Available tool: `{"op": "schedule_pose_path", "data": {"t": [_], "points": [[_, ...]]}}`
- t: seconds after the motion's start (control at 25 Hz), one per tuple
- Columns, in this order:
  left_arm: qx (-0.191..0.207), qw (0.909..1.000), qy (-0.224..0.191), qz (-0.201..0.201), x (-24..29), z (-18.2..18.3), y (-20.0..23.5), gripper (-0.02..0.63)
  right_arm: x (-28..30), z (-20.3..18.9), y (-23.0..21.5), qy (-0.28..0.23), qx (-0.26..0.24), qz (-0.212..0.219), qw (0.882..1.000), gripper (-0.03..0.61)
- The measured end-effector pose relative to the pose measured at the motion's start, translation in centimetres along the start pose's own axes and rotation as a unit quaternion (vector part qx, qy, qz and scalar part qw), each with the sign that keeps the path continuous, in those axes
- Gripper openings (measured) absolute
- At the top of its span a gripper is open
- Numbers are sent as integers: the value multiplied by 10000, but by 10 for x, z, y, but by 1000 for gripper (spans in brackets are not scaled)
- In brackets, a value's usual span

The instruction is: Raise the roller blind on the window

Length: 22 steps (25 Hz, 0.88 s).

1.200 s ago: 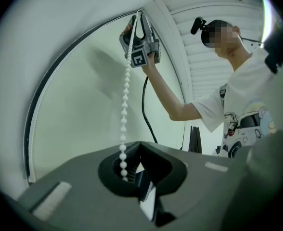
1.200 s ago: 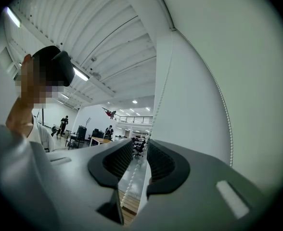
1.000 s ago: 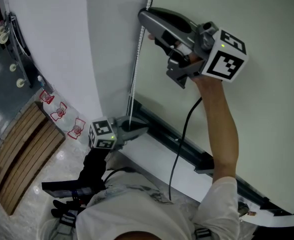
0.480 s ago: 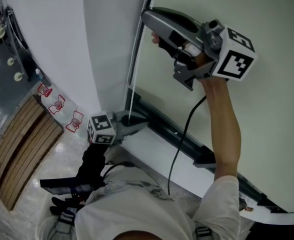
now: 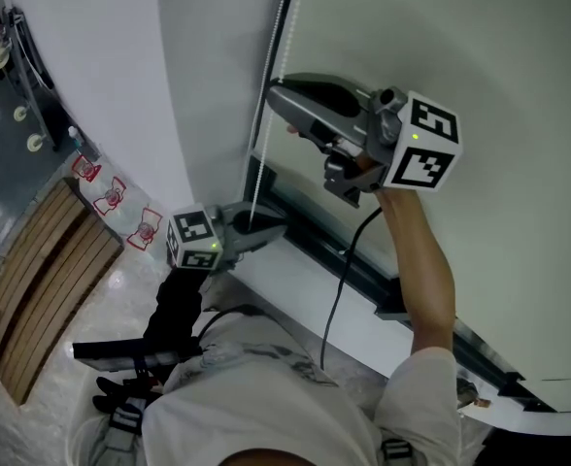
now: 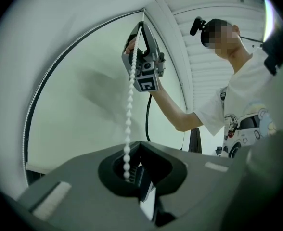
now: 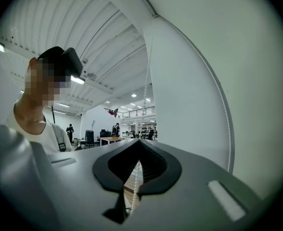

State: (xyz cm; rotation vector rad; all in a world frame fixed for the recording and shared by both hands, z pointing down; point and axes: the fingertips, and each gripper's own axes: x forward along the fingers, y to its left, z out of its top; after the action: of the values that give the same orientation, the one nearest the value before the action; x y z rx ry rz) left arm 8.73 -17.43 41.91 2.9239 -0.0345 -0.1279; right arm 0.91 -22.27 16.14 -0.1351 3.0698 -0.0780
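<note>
Risk: the white plastic bead chain (image 5: 285,17) (left edge of window) could slip through the pads or jam. That is likely if the right gripper (image 5: 278,95), jaws clamped on it high up, tugs while the left gripper (image 5: 282,231), jaws closed on it lower down, doesn't let go. Count: two grippers, one chain, one pale grey-green fabric roller blind (image 5: 499,56) covering the pane at right.

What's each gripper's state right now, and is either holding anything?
Left gripper: closed, with the bead chain running in between its pads.
Right gripper: closed on the bead chain too.
</note>
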Motion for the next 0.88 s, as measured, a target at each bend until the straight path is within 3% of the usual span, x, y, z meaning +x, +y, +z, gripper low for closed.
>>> {"op": "schedule_pose_path", "data": {"t": [0.44, 0.68, 0.88], "points": [[64, 10000, -11, -41, -4, -9, -4, -3, -6, -111, 11, 427, 627, -55, 9971, 3], [71, 10000, -26, -28, -6, -10, -5, -3, -6, -184, 20, 1029, 1011, -81, 9895, 3], [86, 9999, -36, -37, -7, -10, -5, -3, -8, -184, 21, 1022, 890, -148, 9907, 6]]}}
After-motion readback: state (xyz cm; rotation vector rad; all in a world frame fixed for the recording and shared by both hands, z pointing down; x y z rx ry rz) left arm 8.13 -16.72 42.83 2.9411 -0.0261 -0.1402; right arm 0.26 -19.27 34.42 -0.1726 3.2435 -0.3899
